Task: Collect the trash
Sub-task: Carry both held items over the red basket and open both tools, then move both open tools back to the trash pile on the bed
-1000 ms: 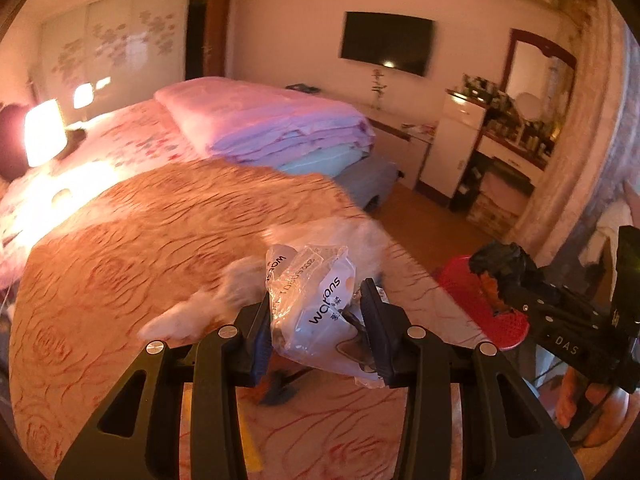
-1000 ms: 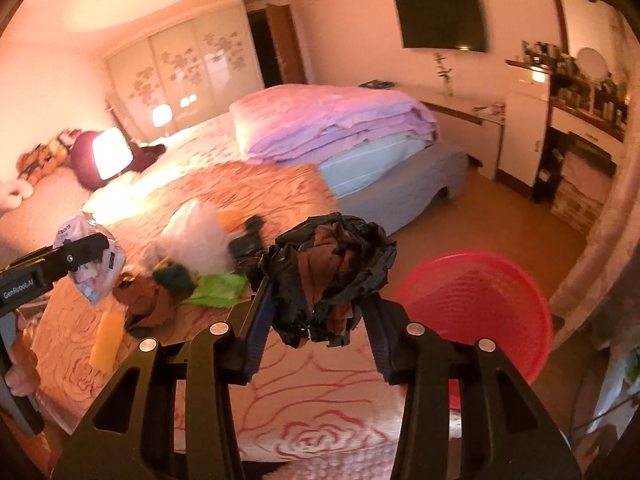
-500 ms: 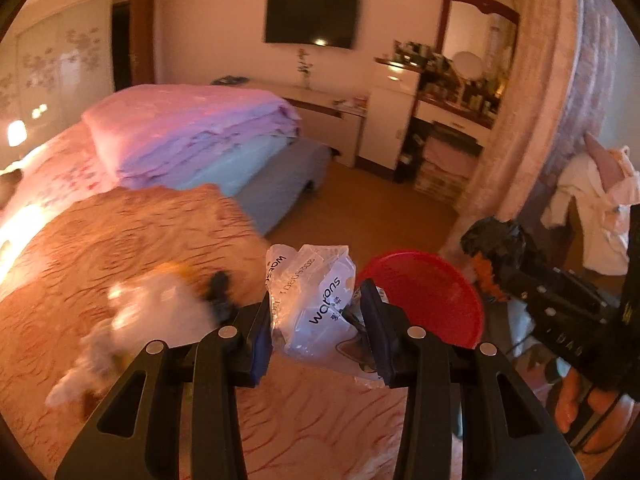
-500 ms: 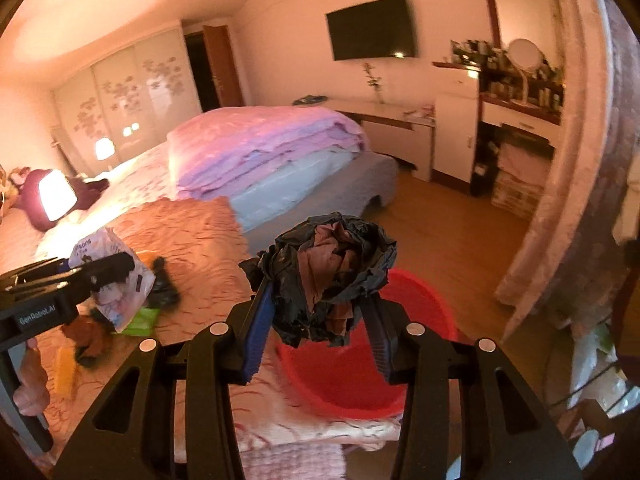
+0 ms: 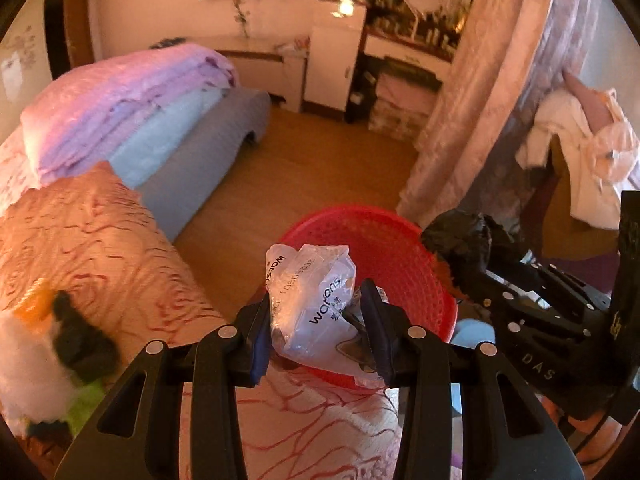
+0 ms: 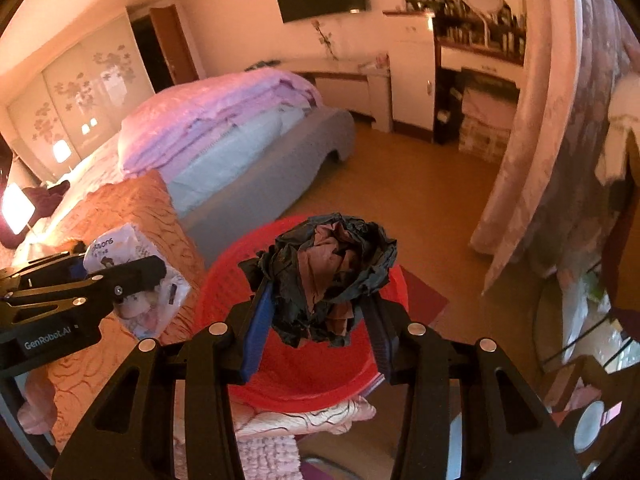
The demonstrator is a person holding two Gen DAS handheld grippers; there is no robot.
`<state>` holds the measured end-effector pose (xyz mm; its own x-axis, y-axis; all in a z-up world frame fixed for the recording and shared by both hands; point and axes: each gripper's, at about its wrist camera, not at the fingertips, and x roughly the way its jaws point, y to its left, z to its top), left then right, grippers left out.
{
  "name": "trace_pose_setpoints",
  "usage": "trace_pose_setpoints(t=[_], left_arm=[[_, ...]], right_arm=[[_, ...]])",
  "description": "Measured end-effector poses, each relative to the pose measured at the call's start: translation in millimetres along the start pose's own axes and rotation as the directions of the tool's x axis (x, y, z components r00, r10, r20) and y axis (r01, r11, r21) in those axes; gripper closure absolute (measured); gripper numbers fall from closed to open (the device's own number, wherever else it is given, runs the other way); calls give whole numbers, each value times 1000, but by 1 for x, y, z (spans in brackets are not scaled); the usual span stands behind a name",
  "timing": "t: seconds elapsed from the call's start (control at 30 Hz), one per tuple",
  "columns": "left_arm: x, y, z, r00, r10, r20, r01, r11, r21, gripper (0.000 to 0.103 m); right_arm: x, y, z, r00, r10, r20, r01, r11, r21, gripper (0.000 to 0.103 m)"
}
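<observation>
My left gripper (image 5: 318, 324) is shut on a crumpled clear plastic bag (image 5: 312, 296) with printed letters, held above the near rim of the red mesh basket (image 5: 392, 252). My right gripper (image 6: 320, 312) is shut on a crumpled black bag with brown paper inside (image 6: 324, 268), held over the same red basket (image 6: 304, 368). The black bag (image 5: 460, 240) shows at the basket's right side in the left wrist view. The left gripper and its clear bag (image 6: 128, 248) show at left in the right wrist view.
The basket stands on the floor by the bed's orange cover (image 5: 92, 248). More trash, white, black, orange and green (image 5: 52, 340), lies on the cover at left. A curtain (image 5: 480, 92), a clothes-draped chair (image 5: 580, 160) and a dresser (image 6: 472, 68) are behind.
Both grippers swung right from the bed toward the red basket, each still holding its bag. The basket now sits under and just ahead of both.
</observation>
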<state>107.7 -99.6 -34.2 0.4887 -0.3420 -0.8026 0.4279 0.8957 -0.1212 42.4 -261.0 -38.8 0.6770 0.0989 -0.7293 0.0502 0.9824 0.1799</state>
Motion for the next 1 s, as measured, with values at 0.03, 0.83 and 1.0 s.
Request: trace_pose_setpoints(t=[0.03, 0.83, 1.0], left_arm=[[4, -1, 1, 1000, -6, -8, 6, 1000, 1, 64], [-11, 12, -4, 998, 56, 42, -56, 998, -1, 27], [-43, 32, -12, 991, 92, 93, -88, 995, -43, 25]], right_arm=[[6, -2, -2, 1000, 2, -17, -2, 1000, 8, 60], [24, -17, -7, 999, -10, -43, 13, 998, 57, 24], [11, -12, -4, 1000, -9, -9, 10, 999, 52, 24]])
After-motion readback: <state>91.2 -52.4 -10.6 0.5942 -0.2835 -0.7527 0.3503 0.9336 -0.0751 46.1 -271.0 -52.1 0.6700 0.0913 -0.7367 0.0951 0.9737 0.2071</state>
